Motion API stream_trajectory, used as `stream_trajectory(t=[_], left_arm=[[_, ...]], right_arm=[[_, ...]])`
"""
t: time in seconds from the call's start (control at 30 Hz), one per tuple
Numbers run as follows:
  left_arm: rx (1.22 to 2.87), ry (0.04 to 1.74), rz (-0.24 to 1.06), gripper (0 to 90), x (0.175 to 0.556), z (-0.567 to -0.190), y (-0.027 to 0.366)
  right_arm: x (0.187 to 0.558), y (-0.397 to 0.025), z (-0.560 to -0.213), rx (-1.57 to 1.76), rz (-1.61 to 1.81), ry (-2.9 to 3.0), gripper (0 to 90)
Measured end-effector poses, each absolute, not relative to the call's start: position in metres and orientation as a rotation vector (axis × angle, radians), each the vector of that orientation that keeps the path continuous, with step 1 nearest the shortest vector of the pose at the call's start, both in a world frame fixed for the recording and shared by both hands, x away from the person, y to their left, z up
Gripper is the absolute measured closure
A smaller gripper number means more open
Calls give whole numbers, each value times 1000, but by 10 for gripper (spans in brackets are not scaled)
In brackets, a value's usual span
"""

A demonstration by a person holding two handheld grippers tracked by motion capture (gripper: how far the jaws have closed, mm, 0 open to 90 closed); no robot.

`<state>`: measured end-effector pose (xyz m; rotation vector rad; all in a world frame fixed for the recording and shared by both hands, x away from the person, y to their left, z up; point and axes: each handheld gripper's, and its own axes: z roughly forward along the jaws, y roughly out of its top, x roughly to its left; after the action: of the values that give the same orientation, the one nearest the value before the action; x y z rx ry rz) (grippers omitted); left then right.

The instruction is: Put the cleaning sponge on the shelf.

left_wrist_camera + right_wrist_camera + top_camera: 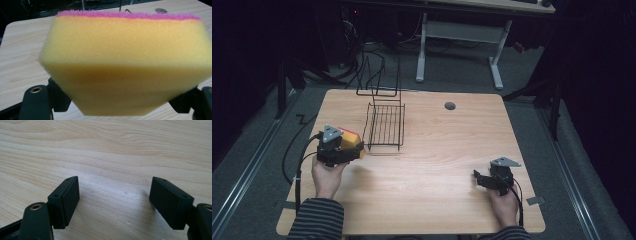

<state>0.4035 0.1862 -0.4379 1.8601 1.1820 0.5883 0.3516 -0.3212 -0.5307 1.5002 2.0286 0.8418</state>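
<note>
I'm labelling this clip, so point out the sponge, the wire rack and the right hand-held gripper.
sponge (125,62), left gripper view, on its yellow foam side.
wire rack (385,127), high view, on its tray bars.
right hand-held gripper (113,202), right gripper view, midway between its open jaws.

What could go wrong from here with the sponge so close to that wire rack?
The left gripper grips the sponge only near its lower edge, so the soft foam may bend or slip out when moved. The wire rack stands just to its right; a sideways swing could knock it. The right gripper, open over the table, steadies nothing.
</note>
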Motion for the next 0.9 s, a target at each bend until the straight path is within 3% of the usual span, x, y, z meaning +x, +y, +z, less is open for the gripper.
stream_trajectory(t=[0.9], left_arm=[[1904, 1124, 563, 232, 429, -427, 148]], right_arm=[[352, -321, -531, 1500, 843, 2029, 244]])
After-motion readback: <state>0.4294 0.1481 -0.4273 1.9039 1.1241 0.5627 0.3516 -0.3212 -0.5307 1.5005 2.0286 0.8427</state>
